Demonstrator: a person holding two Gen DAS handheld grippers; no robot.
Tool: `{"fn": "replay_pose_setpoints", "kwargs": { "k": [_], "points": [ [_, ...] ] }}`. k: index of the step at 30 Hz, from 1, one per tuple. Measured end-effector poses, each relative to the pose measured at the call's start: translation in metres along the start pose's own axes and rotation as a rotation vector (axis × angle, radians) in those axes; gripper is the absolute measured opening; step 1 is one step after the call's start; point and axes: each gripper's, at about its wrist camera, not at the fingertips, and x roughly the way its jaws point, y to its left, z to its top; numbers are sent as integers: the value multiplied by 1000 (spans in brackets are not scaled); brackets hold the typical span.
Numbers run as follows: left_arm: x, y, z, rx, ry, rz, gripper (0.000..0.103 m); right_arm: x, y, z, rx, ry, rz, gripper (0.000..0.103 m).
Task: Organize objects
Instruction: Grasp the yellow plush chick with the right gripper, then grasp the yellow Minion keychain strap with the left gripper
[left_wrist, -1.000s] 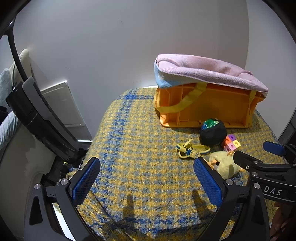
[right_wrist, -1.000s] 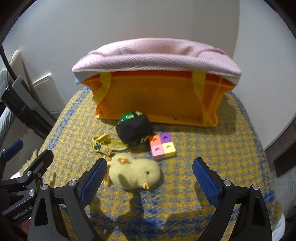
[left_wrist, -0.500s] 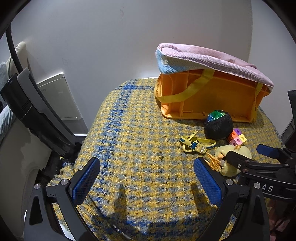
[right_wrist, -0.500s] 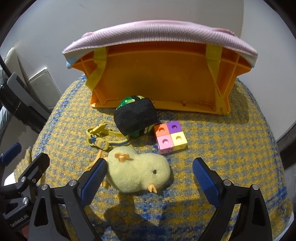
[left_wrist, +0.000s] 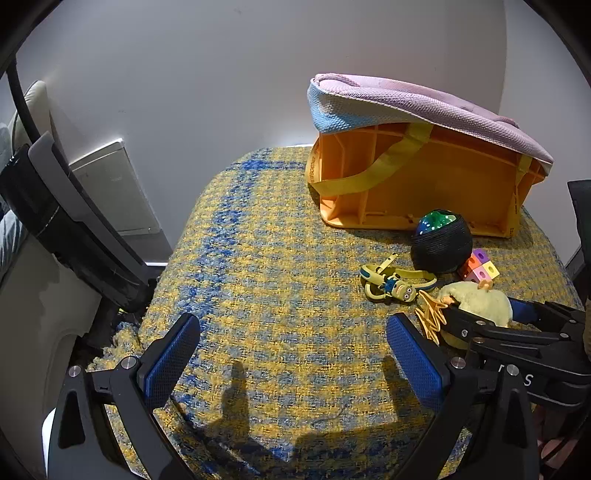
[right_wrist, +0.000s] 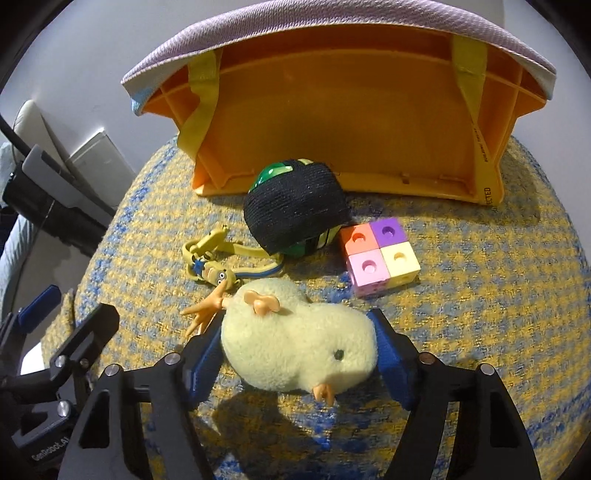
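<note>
The right gripper (right_wrist: 299, 349) is pinching the yellow plush chick (right_wrist: 295, 343) between its blue pads (right_wrist: 391, 354), the toy lying on its side on the yellow-and-blue woven cloth (right_wrist: 480, 295). From the chick, the four-colour cube block (right_wrist: 380, 254) is sitting near at two o'clock, the black-wrapped ball (right_wrist: 295, 206) at twelve and the minion keychain (right_wrist: 218, 273) just beside at ten, with the orange basket (right_wrist: 351, 110) tipped on its side behind them, a pink towel (right_wrist: 332, 22) draped over it. The left gripper (left_wrist: 291, 354) is hanging with its fingers spread wide over bare cloth, gripping nothing, the chick off at its three o'clock.
</note>
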Motion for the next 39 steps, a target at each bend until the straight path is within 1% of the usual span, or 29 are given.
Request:
{"fn": "replay_pose_setpoints", "kwargs": {
  "k": [6,10,14,18,21,27,34,37,39],
  "points": [
    [-2,0,3,-16,-5,-12,103,-12,-4,2,5,-35,-11,72],
    [0,-4,8,-31,3,-46,103,-32,-18,3,28,-80,-35,72],
    [4,-19,15,-10,7,-65,103,-51,-33,4,50,-130,-81,72],
    [15,-41,21,38,21,-86,103,-59,-44,8,60,-162,-129,72],
    [25,-55,23,61,40,-99,103,-57,-50,11,72,-170,-153,72],
    [51,-72,25,83,96,-123,103,-50,-66,13,111,-164,-164,72],
    [81,-75,28,63,167,-139,103,-43,-76,15,129,-154,-154,72],
    [90,-77,28,61,186,-142,103,-41,-77,16,134,-151,-150,72],
    [92,-79,29,65,182,-140,103,-39,-79,16,138,-147,-147,72]
  ]
}}
